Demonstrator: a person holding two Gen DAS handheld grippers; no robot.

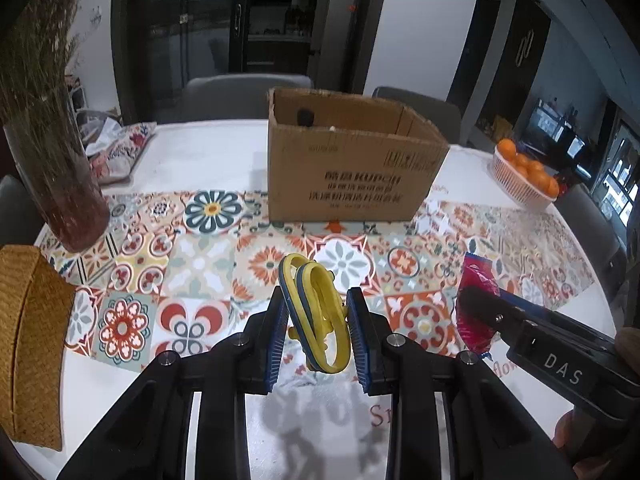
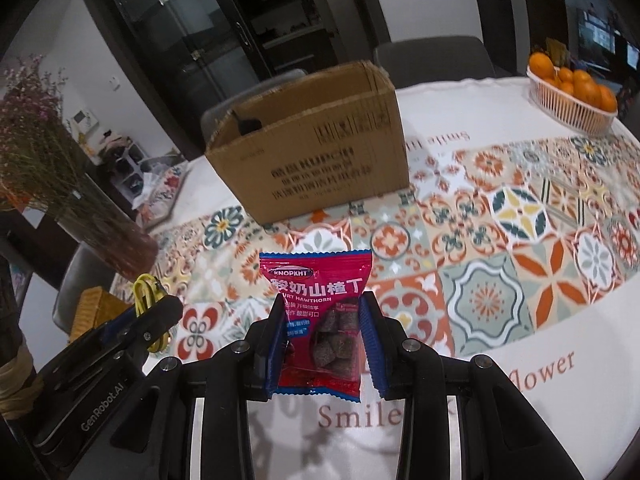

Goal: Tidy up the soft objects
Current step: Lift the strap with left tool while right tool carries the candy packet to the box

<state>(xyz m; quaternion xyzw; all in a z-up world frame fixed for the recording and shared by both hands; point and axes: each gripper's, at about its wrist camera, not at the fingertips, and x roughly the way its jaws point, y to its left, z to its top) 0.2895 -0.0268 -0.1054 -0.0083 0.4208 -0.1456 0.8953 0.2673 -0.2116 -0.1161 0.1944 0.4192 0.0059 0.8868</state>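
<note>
Our left tool [image 1: 318,334] clamped on yellow looped cable [image 1: 316,312], right tool [image 2: 326,338] gripping red snack packet [image 2: 320,320] at lower centre, cardboard box [image 1: 352,168] upper centre on the table [image 1: 208,152].

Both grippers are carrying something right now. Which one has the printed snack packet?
The right gripper holds the red snack packet, pinched upright between its blue pads. The left gripper holds a coiled yellow cable instead.

round tabletop [image 1: 208,152] under white cloth with tiled pattern, open cardboard box [image 1: 352,168] at centre, vase of dried flowers [image 1: 60,184] left, basket of oranges [image 1: 524,180] right, woven holder [image 1: 32,344] lower left
</note>
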